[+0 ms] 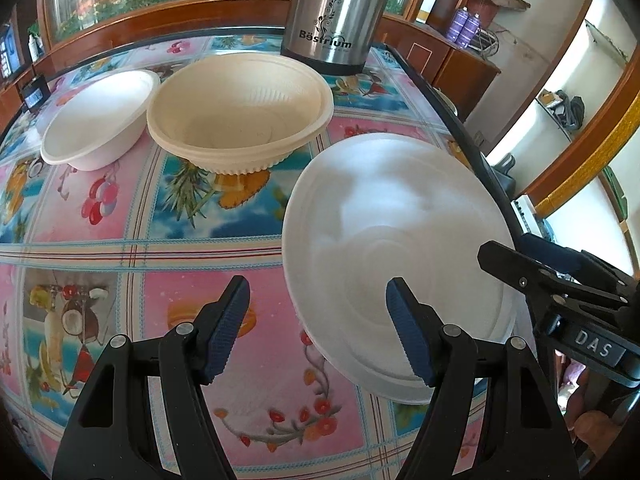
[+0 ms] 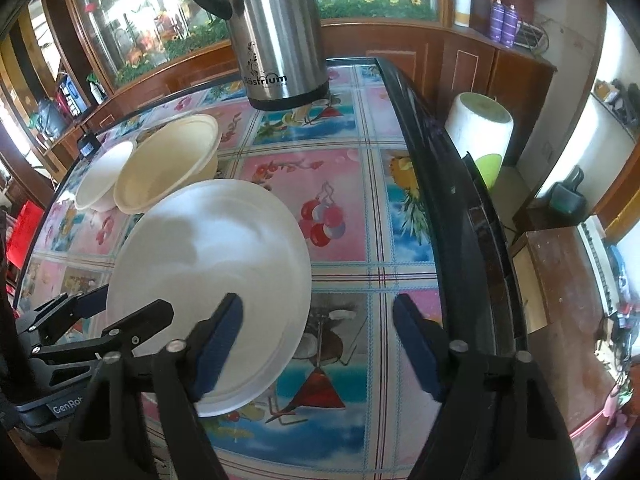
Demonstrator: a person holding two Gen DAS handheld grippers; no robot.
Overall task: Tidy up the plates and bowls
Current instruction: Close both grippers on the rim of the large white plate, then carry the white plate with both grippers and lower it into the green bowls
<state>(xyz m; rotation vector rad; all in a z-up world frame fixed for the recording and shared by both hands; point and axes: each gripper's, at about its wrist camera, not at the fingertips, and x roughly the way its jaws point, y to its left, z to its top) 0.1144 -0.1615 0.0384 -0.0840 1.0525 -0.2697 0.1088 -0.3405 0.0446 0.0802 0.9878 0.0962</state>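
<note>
Sitting flat near the table (image 1: pixel 120 248) edge, the white plate (image 1: pixel 392 240) lies between both spread, empty grippers, left (image 1: pixel 318 326) and right (image 2: pixel 318 344), seemingly ready for lifting toward the bowls (image 1: pixel 240 112).

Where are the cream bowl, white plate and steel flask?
cream bowl (image 1: pixel 240 112): left wrist view, inner wall.
white plate (image 2: pixel 216 248): right wrist view, flat centre.
steel flask (image 2: pixel 280 32): right wrist view, body below the handle.
</note>
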